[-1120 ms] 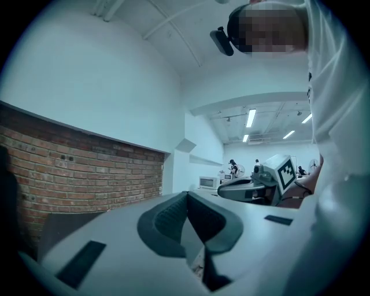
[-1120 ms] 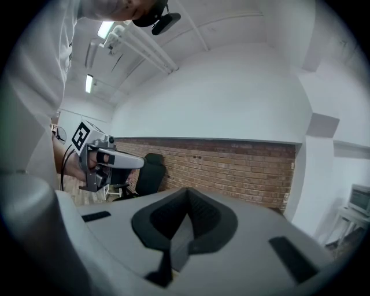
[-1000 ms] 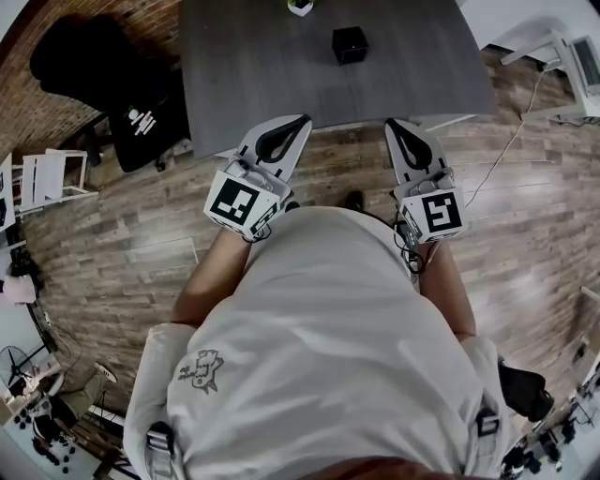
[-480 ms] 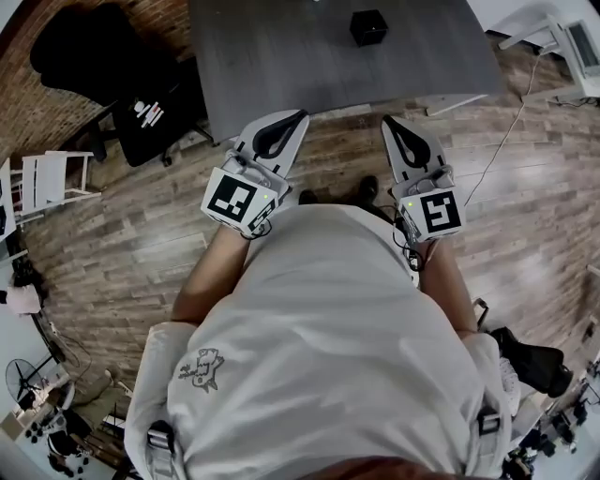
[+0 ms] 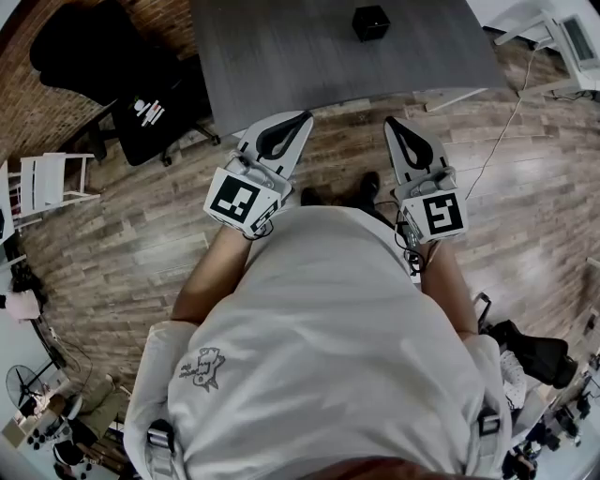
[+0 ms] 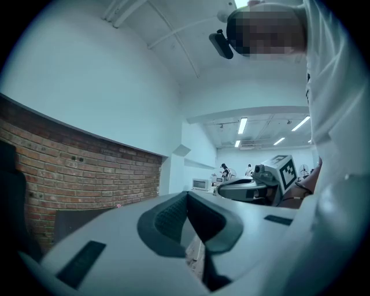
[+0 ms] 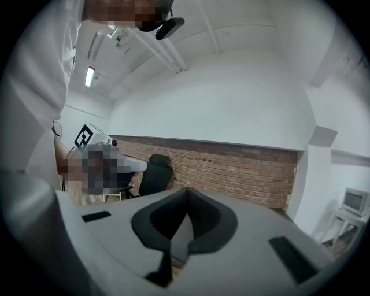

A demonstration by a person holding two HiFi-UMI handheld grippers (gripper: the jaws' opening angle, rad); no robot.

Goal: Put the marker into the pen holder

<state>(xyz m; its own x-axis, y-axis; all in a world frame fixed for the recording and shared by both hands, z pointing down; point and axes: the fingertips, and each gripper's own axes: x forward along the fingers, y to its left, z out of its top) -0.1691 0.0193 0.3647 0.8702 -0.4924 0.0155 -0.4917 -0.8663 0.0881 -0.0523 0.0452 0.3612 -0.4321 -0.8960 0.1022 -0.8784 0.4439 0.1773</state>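
A black cube-shaped pen holder (image 5: 371, 22) stands near the far edge of the grey table (image 5: 309, 56). No marker shows in any view. My left gripper (image 5: 305, 118) and right gripper (image 5: 390, 123) are held close to the person's chest, over the wooden floor just short of the table's near edge. Both point toward the table. In the left gripper view the left gripper (image 6: 186, 194) has its jaws together with nothing between them. In the right gripper view the right gripper (image 7: 186, 191) is likewise shut and empty.
A black office chair (image 5: 98, 66) stands left of the table, with a white rack (image 5: 47, 183) further left. A cable (image 5: 509, 141) runs over the floor at the right toward a white device (image 5: 574, 42). A brick wall (image 7: 243, 170) fills the background.
The head view has shifted: the table and pen holder sit higher in frame, and the small white object at the table's far edge has left view. Both grippers stay shut by the chest.
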